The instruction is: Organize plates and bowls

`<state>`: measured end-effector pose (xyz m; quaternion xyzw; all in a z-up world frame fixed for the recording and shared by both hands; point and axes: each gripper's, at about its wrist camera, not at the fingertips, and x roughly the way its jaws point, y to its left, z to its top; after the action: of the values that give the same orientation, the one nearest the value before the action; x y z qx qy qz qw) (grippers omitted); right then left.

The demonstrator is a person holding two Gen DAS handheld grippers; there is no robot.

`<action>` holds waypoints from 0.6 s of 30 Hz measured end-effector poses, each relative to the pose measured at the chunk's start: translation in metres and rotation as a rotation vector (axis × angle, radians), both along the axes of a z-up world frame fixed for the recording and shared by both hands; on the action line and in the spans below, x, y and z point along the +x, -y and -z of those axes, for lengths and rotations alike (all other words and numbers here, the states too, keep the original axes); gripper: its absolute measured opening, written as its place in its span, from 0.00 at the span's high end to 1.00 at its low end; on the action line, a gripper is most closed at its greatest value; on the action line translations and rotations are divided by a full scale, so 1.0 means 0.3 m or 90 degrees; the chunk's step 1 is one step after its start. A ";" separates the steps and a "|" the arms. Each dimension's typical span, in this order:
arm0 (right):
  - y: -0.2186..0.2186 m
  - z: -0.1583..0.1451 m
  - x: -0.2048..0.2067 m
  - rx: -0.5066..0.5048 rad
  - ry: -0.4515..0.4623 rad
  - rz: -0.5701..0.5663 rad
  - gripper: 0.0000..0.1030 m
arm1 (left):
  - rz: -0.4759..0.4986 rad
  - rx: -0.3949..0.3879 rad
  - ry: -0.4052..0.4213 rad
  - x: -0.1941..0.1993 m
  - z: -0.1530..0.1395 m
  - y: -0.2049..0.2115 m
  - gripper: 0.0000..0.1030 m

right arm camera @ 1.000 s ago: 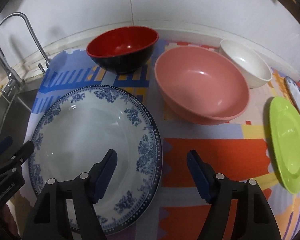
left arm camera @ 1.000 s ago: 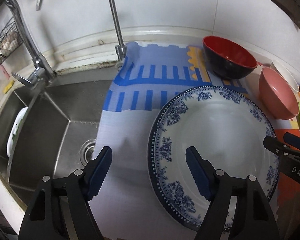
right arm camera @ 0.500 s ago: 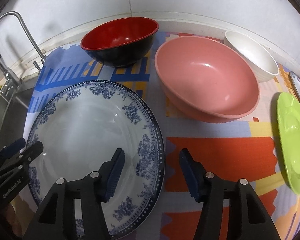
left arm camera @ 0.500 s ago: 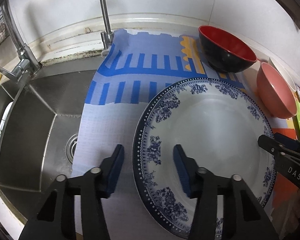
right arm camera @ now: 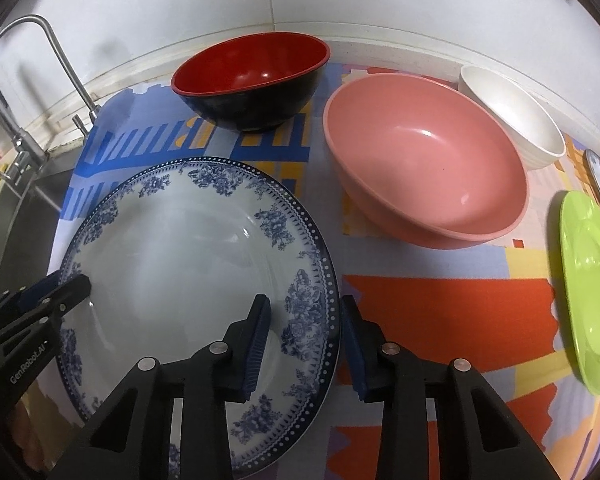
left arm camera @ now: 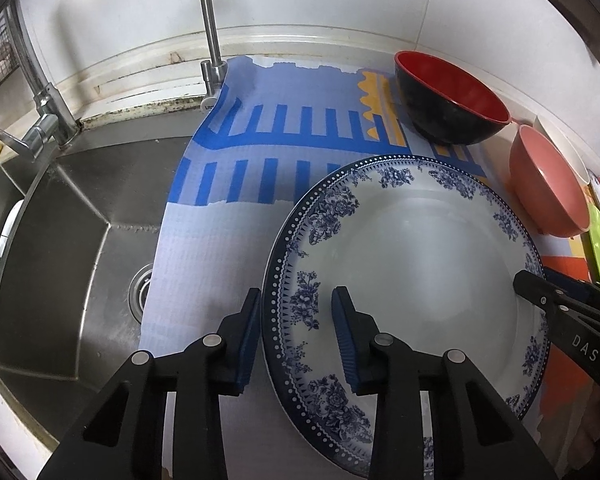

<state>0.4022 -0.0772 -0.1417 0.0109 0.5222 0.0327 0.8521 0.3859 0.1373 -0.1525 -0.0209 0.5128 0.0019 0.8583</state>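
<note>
The blue-patterned plate (left arm camera: 412, 280), stiff, glazed, breakable, lies on the counter mat (left arm camera: 220, 240) while left hand-held gripper (left arm camera: 296, 332) and right hand-held gripper (right arm camera: 304, 344) are closing, not yet clamped, astride its nine- and three-o'clock rims.

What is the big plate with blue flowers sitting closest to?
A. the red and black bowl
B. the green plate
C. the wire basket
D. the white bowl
A. In the right wrist view the red and black bowl stands just behind the flowered plate, while the white bowl and green plate lie farther off past the pink bowl.
</note>
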 end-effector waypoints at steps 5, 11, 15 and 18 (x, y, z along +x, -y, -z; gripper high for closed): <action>0.010 -0.017 -0.020 0.004 0.003 -0.001 0.65 | 0.001 0.003 0.007 -0.040 -0.025 0.002 0.66; 0.020 -0.053 -0.069 0.005 0.008 -0.001 0.65 | 0.006 0.004 0.017 -0.101 -0.070 0.013 0.66; 0.038 -0.085 -0.113 0.003 0.016 0.014 0.65 | 0.016 0.003 0.026 -0.149 -0.095 0.036 0.66; 0.056 -0.104 -0.154 0.001 0.022 0.028 0.65 | 0.029 0.004 0.031 -0.193 -0.111 0.062 0.66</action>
<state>0.3559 -0.0939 -0.1106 0.0228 0.5072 0.0147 0.8614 0.3281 0.1187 -0.1193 -0.0065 0.4922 -0.0166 0.8703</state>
